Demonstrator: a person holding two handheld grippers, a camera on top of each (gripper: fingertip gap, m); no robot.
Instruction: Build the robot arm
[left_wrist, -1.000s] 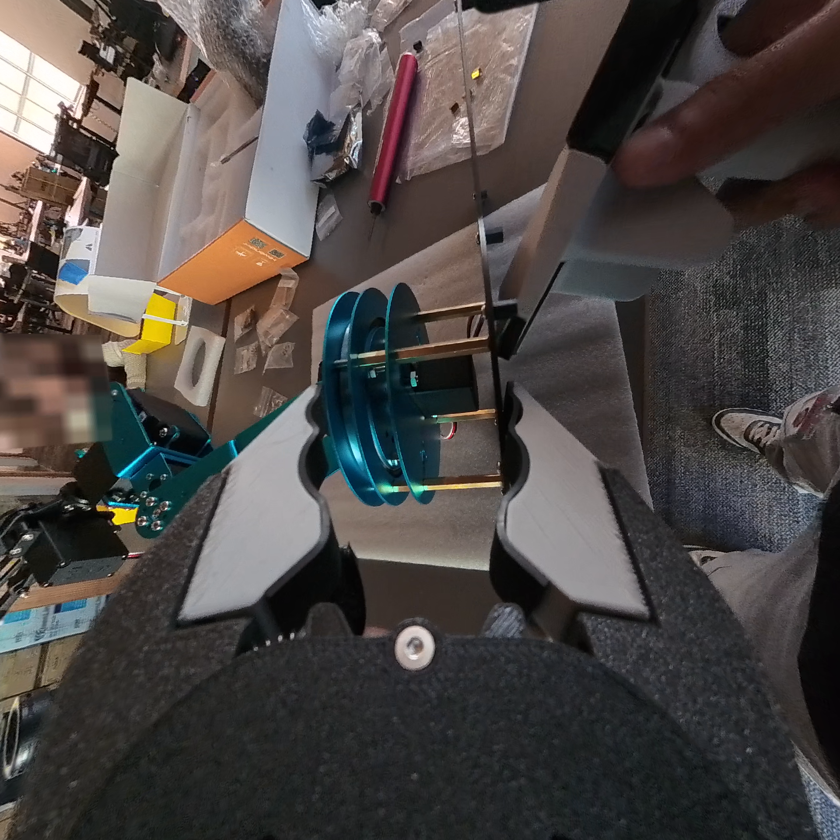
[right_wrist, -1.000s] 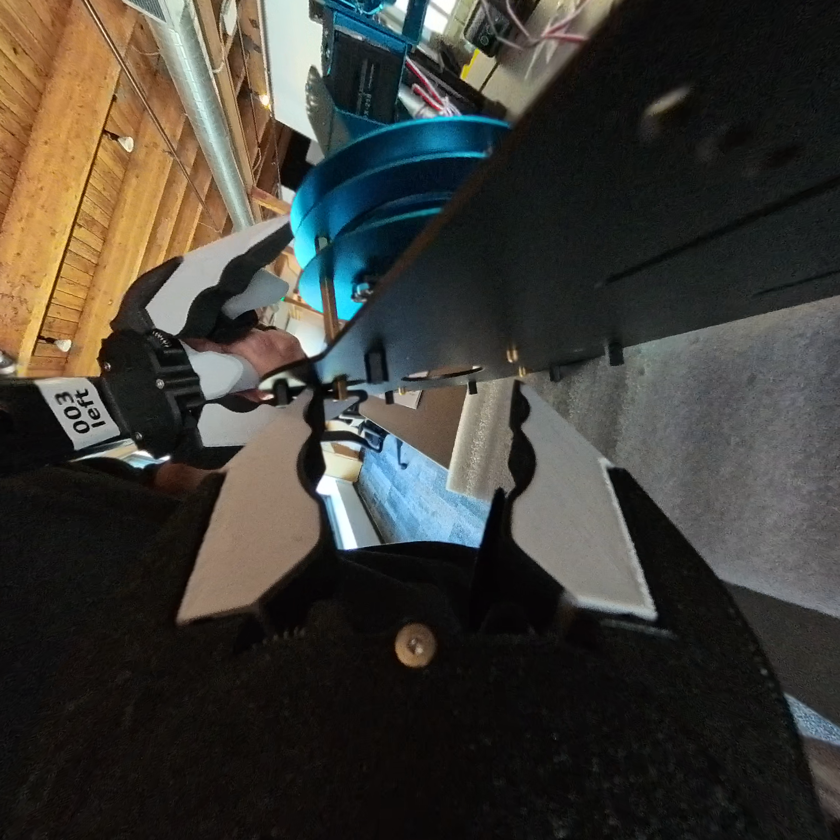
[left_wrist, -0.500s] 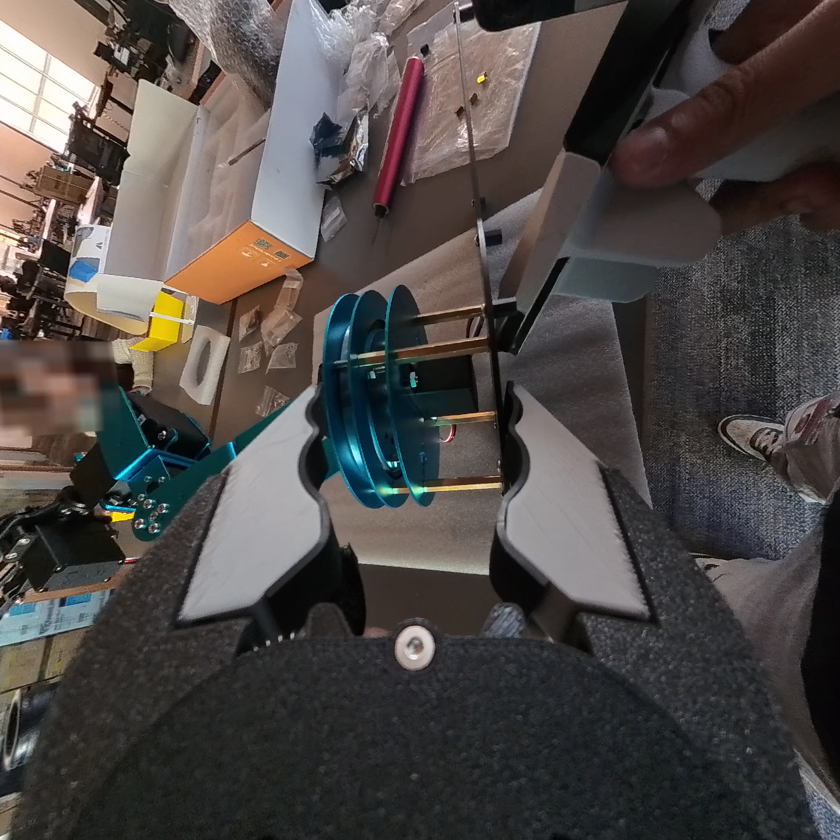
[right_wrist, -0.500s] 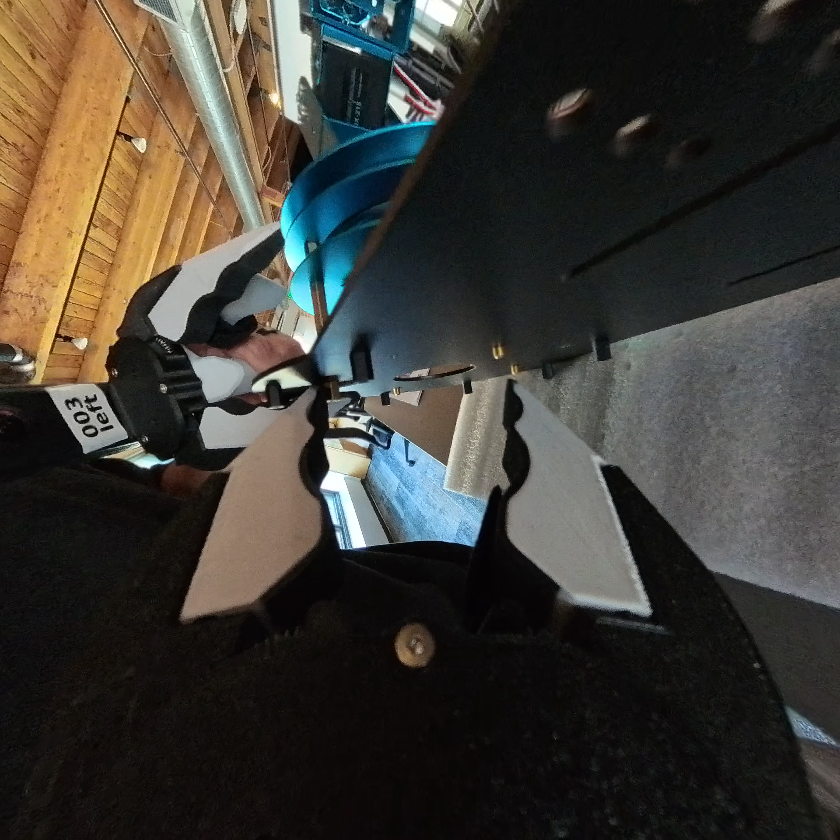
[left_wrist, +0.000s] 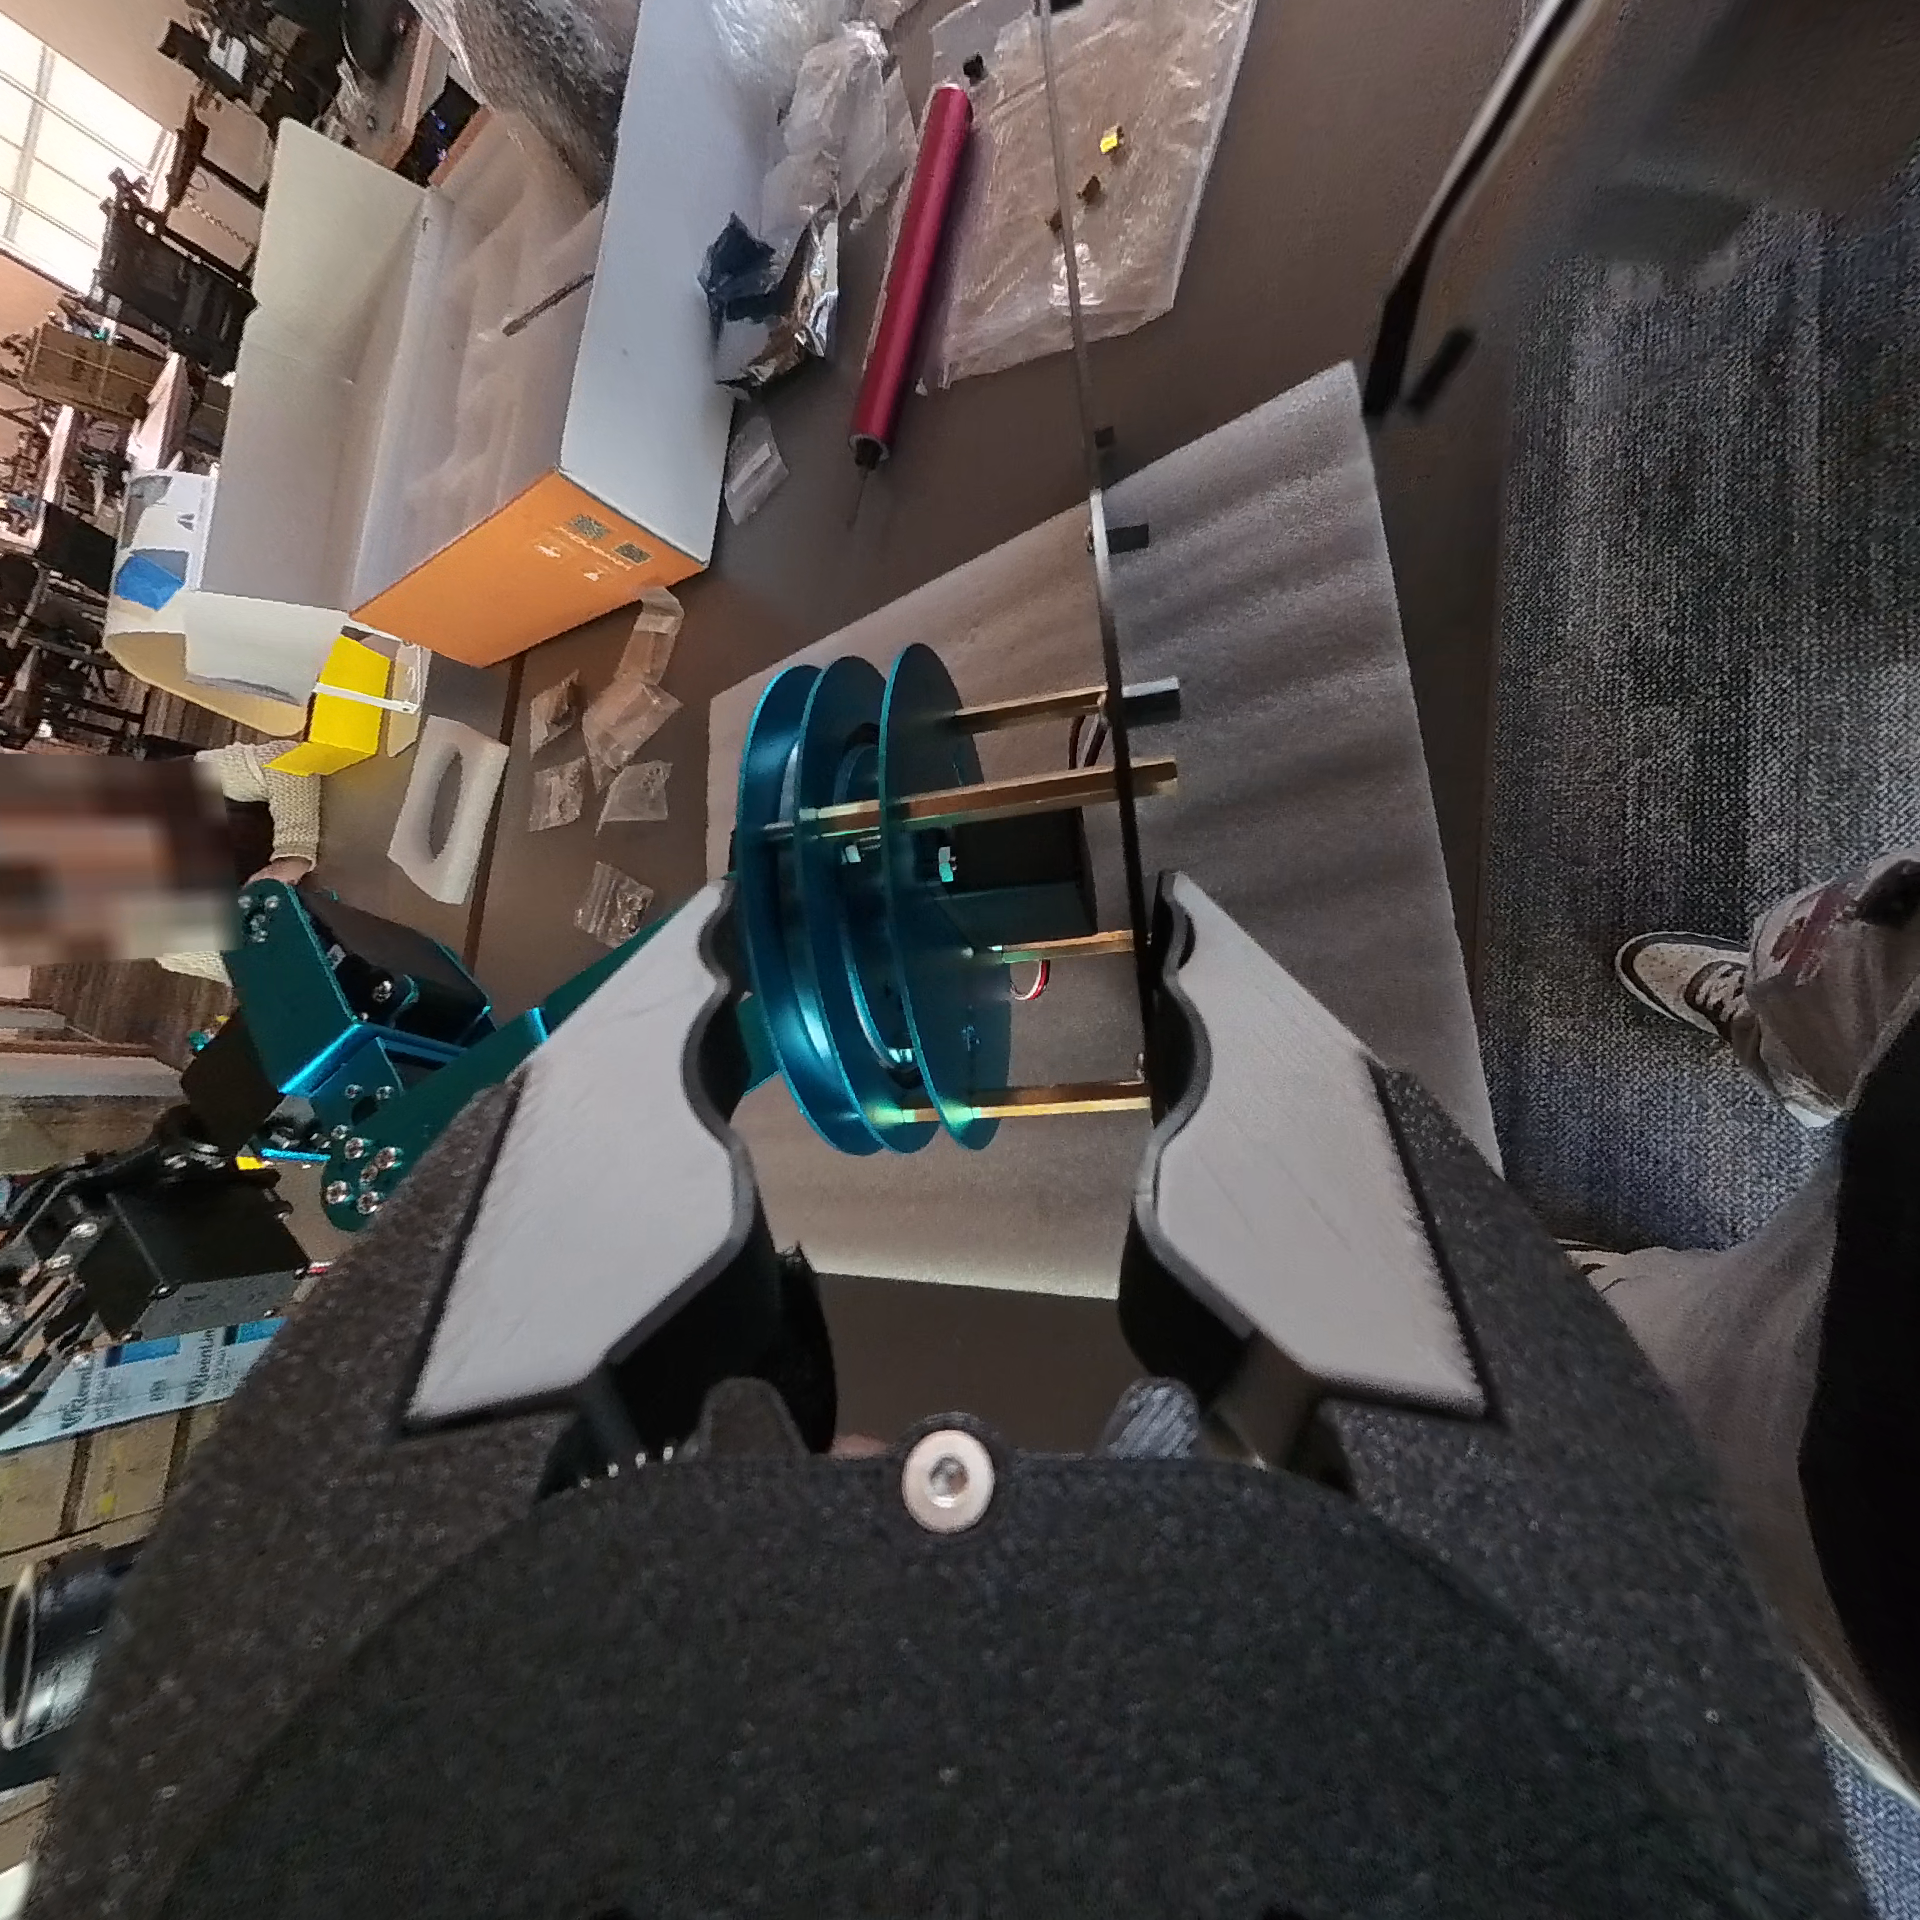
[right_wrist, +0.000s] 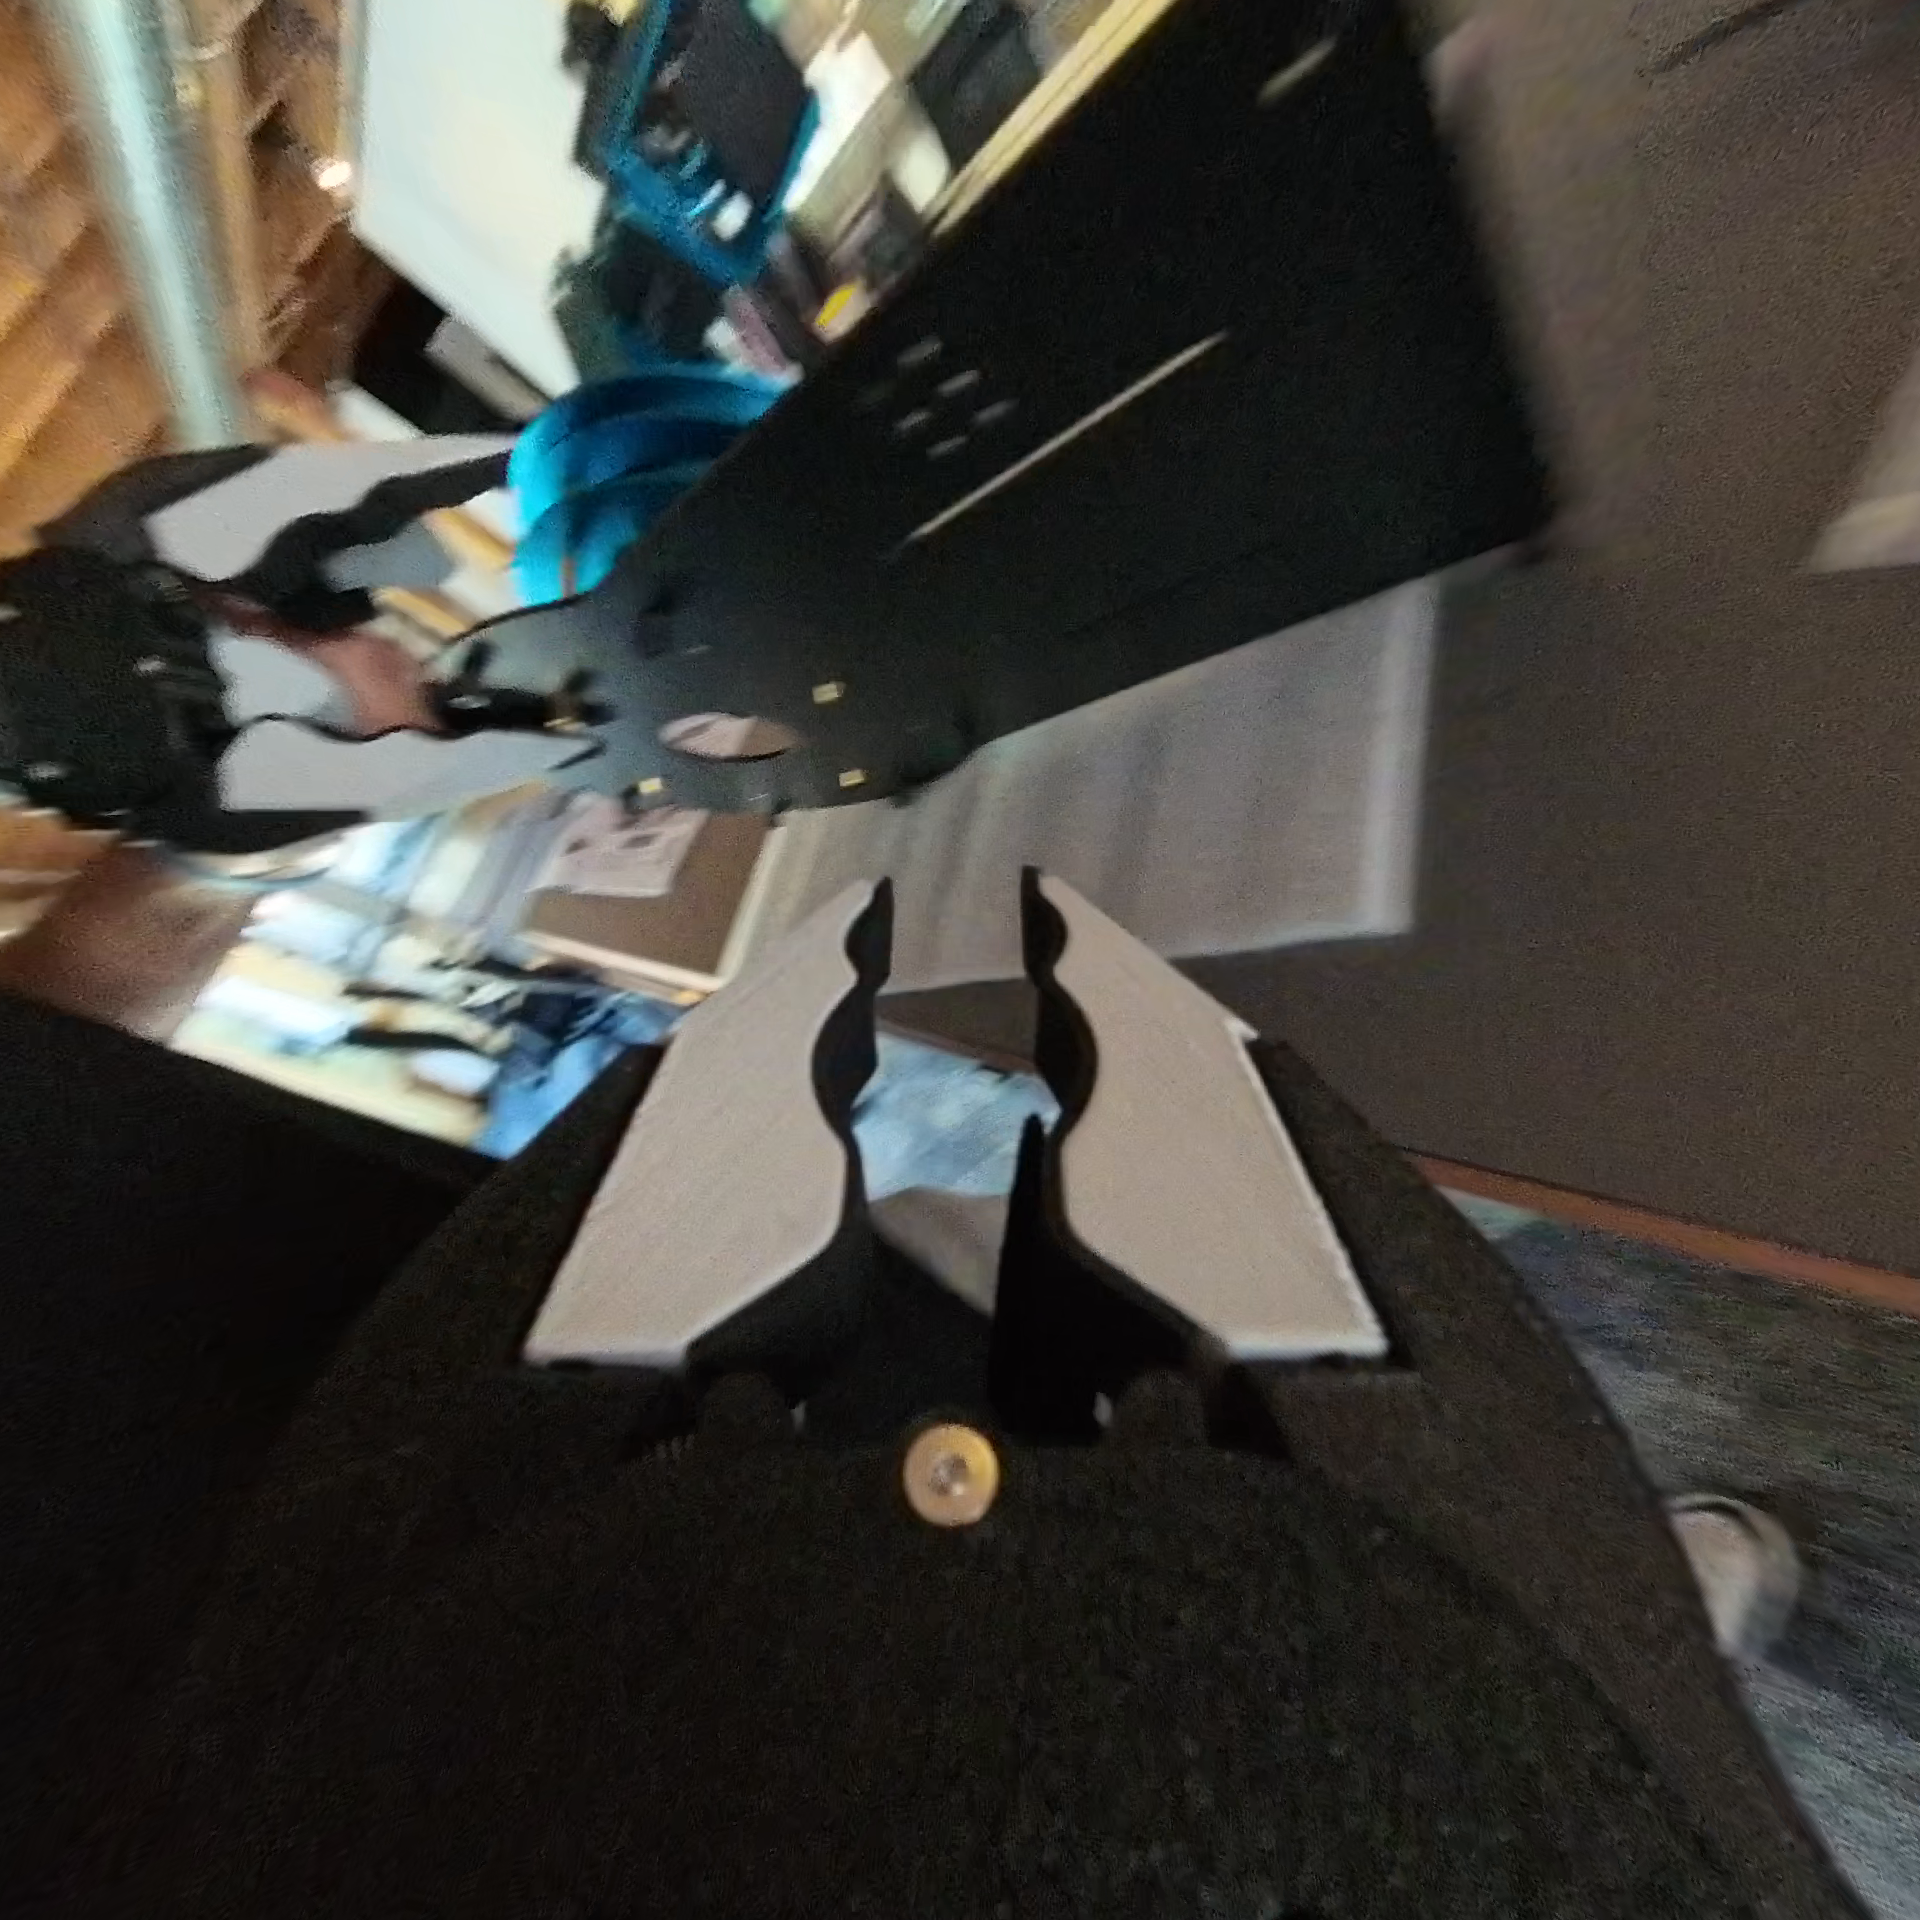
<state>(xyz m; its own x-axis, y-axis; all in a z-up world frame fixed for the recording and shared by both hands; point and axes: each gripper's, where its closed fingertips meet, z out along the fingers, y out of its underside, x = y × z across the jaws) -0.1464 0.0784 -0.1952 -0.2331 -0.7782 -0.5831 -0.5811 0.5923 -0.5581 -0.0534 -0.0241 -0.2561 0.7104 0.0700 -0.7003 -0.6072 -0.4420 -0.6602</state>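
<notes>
My left gripper (left_wrist: 945, 925) spans a turntable assembly tipped on its side. One fingertip rests on the blue discs (left_wrist: 831, 935) and the other on the thin black plate (left_wrist: 1101, 582). Brass standoffs (left_wrist: 1039, 800) join discs and plate. The assembly stands over a grey foam sheet (left_wrist: 1299, 623). My right gripper (right_wrist: 956, 883) is empty, its jaws a narrow gap apart, and sits back from the black plate (right_wrist: 1091, 540). That blurred view also shows the blue discs (right_wrist: 613, 447) and the left gripper (right_wrist: 488, 623) at the plate's far end.
On the dark table lie an open orange-and-white box (left_wrist: 540, 561), a red cylinder tool (left_wrist: 914, 249), small plastic bags (left_wrist: 613, 769), a yellow box (left_wrist: 343, 707) and blue robot arm parts (left_wrist: 343, 997). A person's shoe (left_wrist: 1683, 977) stands on the carpet beyond the table edge.
My right gripper has pulled back from the black plate and its jaws have narrowed. It has left the left wrist view. The left gripper keeps its place on the assembly.
</notes>
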